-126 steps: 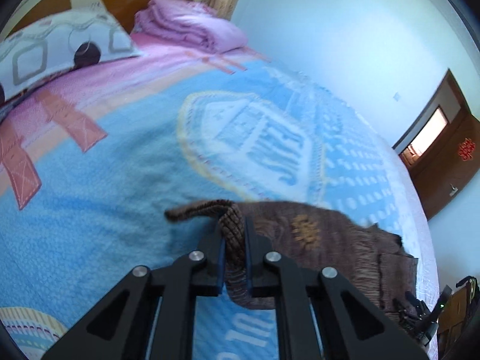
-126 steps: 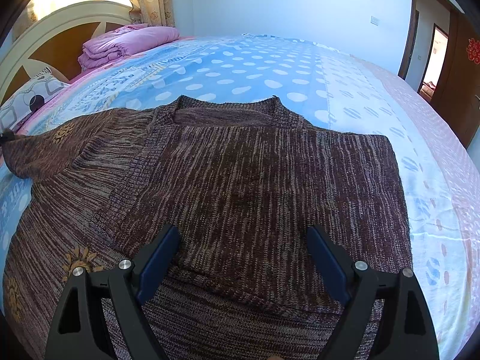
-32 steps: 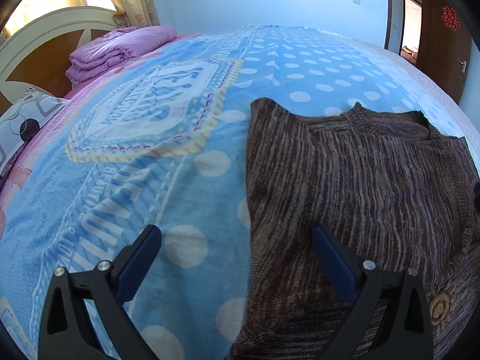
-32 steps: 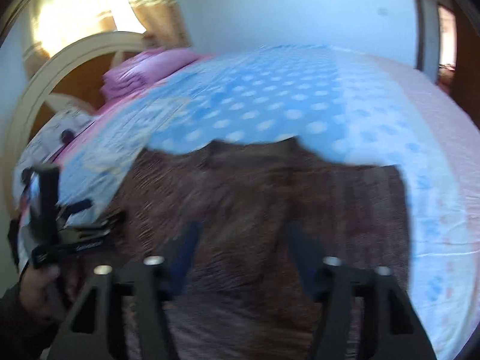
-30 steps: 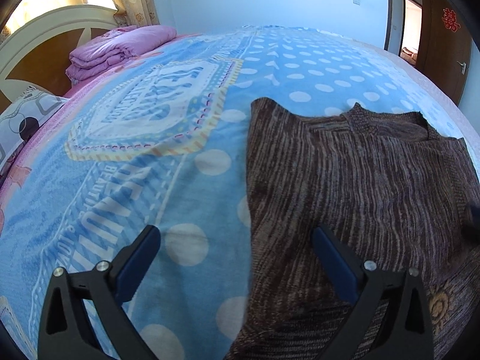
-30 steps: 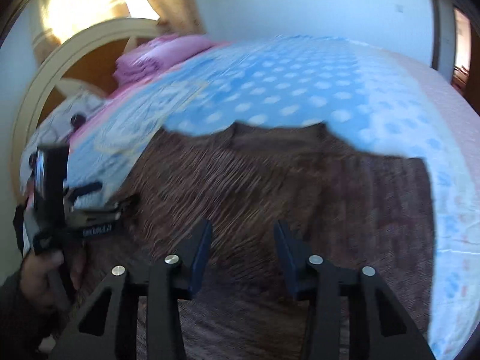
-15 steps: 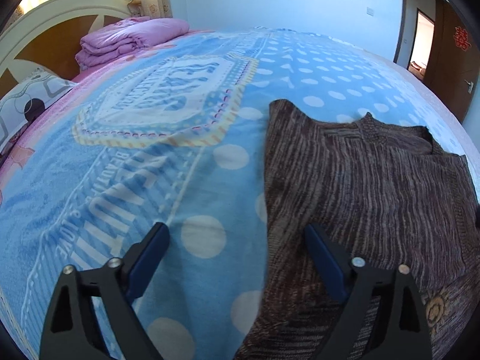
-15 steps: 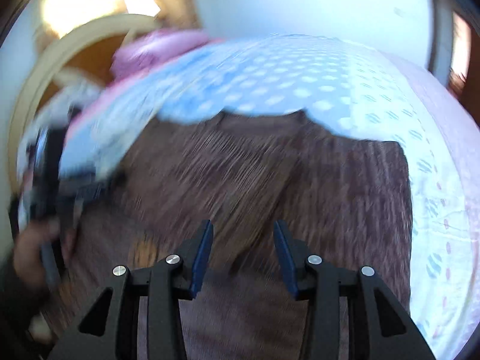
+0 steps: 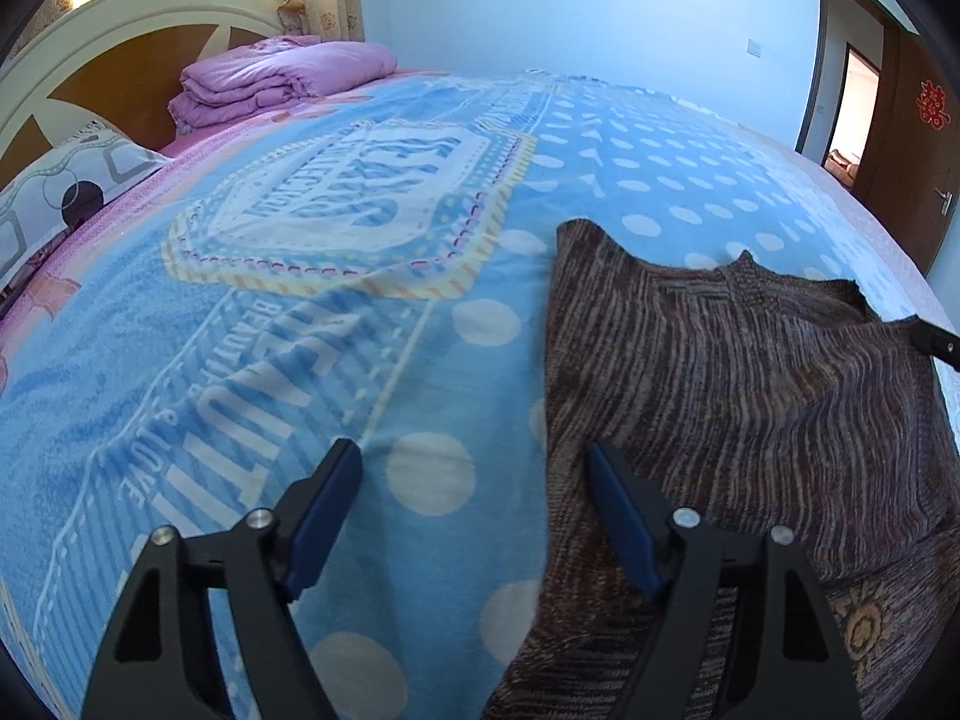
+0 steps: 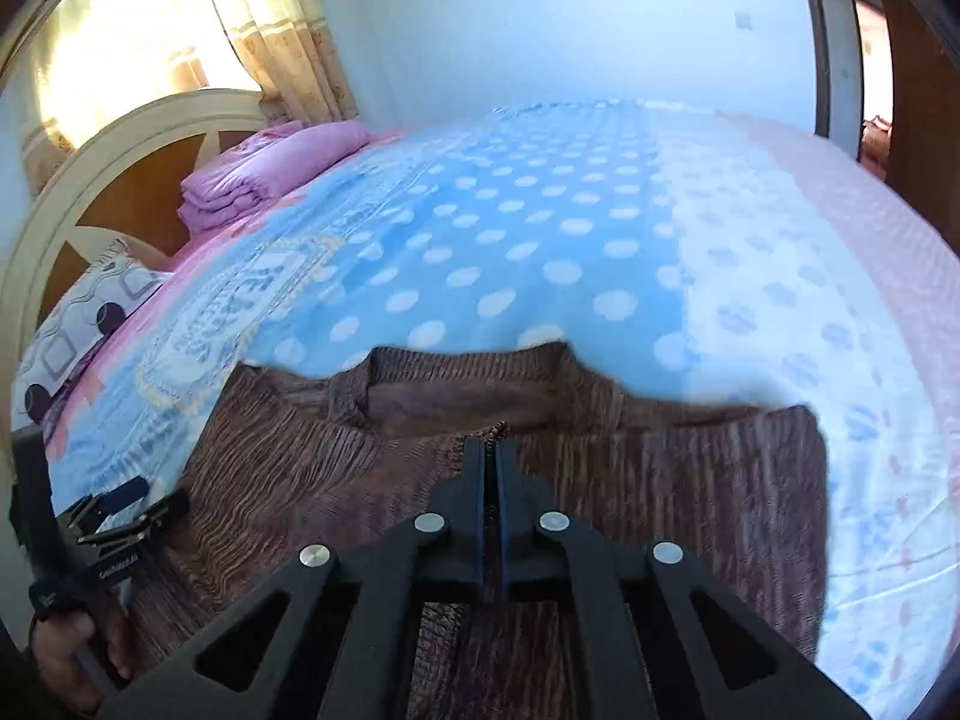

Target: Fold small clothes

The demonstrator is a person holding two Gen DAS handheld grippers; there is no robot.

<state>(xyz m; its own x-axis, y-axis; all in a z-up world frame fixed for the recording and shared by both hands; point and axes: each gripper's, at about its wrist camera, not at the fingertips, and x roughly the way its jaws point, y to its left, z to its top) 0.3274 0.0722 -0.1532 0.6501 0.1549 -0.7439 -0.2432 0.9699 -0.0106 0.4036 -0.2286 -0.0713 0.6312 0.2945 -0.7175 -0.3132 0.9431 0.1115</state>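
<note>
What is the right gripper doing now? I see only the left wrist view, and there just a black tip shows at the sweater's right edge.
Observer: The right gripper is shut on a pinch of the brown sweater; its jaws have just been closing.
Operator: Where on the sweater is that pinch?
Observer: Just below the ribbed collar, about under the middle of the neck opening.
</note>
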